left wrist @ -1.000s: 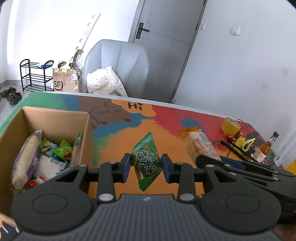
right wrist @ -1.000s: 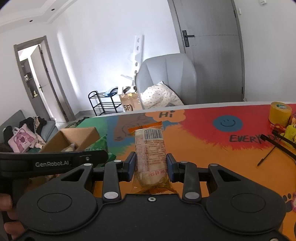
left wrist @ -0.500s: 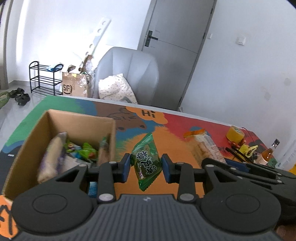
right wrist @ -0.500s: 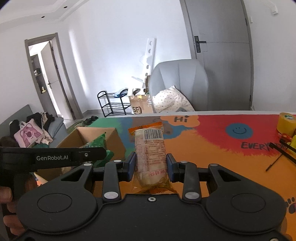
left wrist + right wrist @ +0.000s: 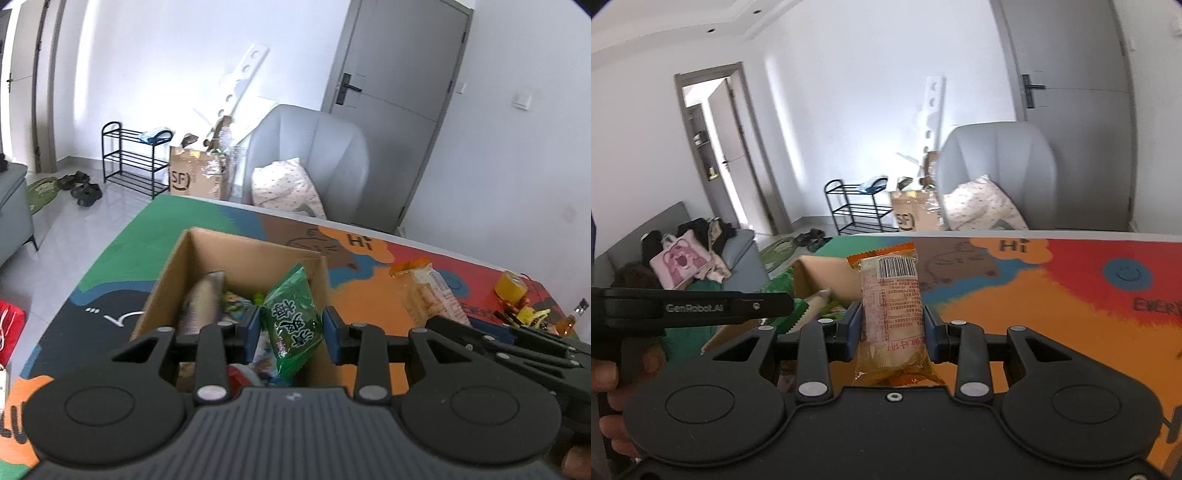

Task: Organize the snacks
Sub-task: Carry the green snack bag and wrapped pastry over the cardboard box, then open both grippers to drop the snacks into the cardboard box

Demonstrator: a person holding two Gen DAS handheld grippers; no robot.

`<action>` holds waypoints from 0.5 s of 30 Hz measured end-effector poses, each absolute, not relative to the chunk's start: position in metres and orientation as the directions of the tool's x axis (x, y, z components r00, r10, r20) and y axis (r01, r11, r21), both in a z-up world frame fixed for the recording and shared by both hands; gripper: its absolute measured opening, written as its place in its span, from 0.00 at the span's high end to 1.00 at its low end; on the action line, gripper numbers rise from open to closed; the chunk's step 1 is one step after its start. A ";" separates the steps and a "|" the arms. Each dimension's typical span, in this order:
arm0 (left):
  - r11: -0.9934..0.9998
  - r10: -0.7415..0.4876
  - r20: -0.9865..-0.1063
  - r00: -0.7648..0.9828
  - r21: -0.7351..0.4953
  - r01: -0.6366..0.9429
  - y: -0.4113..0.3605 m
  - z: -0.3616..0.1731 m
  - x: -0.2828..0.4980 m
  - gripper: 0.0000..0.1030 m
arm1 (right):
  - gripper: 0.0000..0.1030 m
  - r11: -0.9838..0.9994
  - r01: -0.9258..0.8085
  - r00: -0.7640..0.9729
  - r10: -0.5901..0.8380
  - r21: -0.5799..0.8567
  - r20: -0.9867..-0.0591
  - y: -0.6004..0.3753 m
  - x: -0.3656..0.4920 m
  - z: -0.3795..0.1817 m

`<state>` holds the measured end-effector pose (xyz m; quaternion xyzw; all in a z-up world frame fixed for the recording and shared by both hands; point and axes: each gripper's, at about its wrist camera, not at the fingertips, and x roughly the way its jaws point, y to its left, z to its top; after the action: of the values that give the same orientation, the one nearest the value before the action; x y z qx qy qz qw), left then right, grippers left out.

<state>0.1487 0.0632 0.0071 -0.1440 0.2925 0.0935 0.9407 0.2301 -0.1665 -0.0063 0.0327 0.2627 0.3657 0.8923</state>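
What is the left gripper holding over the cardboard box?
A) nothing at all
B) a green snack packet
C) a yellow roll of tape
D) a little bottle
B: the left gripper is shut on the green snack packet, which hangs above the open cardboard box; the tape and the bottle sit far off on the table.

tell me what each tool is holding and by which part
Left tool: green packet, pinched across its middle. Right tool: orange-ended packet, pinched by its sides near the lower half.
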 end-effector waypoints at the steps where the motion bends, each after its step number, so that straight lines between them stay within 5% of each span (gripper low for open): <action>1: 0.939 0.095 -0.579 0.810 -0.217 -0.265 0.067 0.007 0.148 0.66 | 0.68 0.726 -0.643 0.590 0.674 0.246 -0.444 -0.163 0.230 -0.005; 15: 0.926 0.109 -0.641 0.760 -0.213 -0.313 0.094 -0.007 0.140 0.60 | 0.68 0.665 -0.707 0.522 0.720 0.241 -0.456 -0.118 0.224 -0.001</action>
<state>0.1403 0.0939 -0.0073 -0.1553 0.3272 0.1141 0.9251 0.2243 -0.1184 -0.0014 0.0125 0.2675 0.4092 0.8723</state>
